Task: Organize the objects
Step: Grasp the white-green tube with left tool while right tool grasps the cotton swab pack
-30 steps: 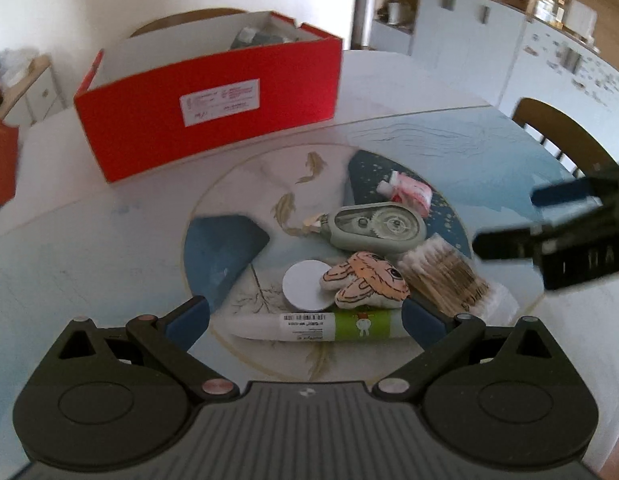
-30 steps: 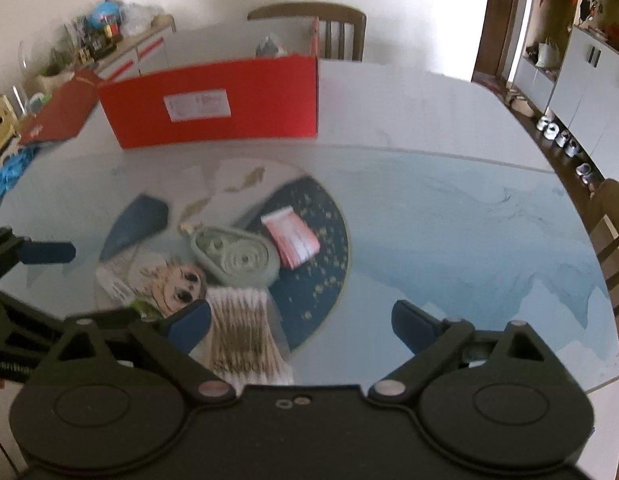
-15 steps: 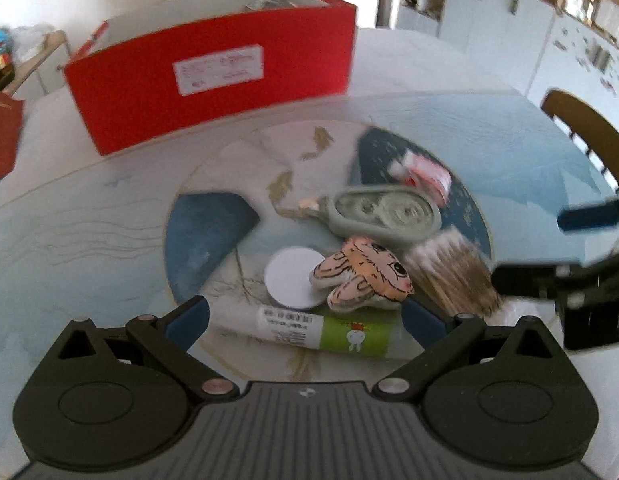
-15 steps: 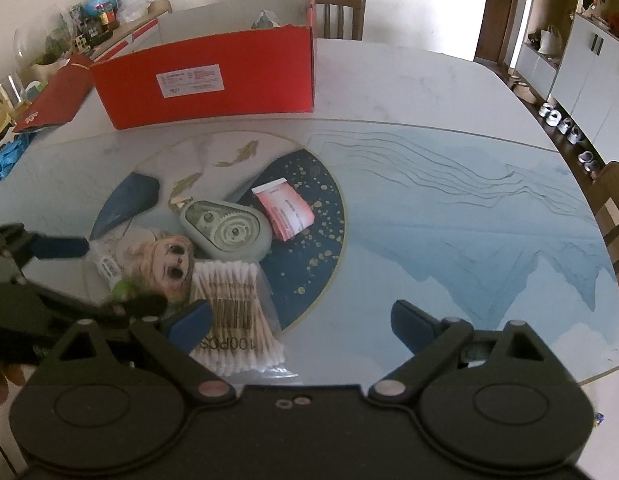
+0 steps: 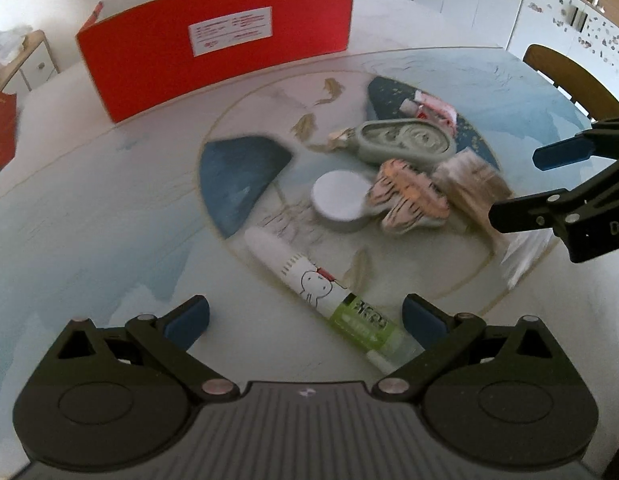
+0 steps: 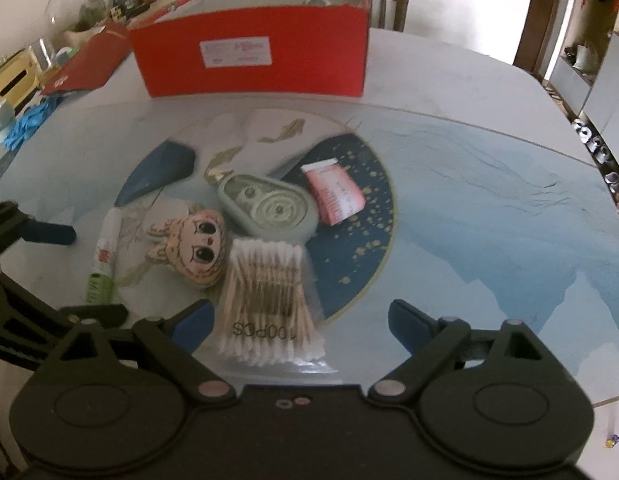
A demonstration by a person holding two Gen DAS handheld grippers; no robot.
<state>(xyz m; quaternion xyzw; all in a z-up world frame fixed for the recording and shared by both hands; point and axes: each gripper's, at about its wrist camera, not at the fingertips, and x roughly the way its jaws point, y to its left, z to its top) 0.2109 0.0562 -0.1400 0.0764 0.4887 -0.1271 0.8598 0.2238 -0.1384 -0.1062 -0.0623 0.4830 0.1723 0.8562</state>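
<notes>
- My left hand-held gripper (image 5: pixel 305 322) hangs over the table (image 5: pixel 89 216) with its jaws spread wide and nothing between them; the green end of the glue stick (image 5: pixel 321 284) lies just ahead of its right finger.
- My right hand-held gripper (image 6: pixel 299 322) is spread wide too, gripping nothing, with the near end of the swab pack (image 6: pixel 269 296) lying between its fingers, closer to the left one.
- I take the tape roller (image 6: pixel 267 204) as my landmark: it lies near the middle of the round pattern on the table.
- The red box (image 6: pixel 249 54) stands well behind the tape roller, open at the top.
- The pink packet (image 6: pixel 335 194) lies just right of the tape roller; I cannot tell if they touch.
- The swab pack lies just in front of the tape roller.
- The doll (image 6: pixel 195 244) lies in front and left of the tape roller, beside the swab pack.
- The white lid (image 5: pixel 341 200) sits in front of the tape roller, against the doll.
- The glue stick lies left and in front of the tape roller, beyond the doll.
</notes>
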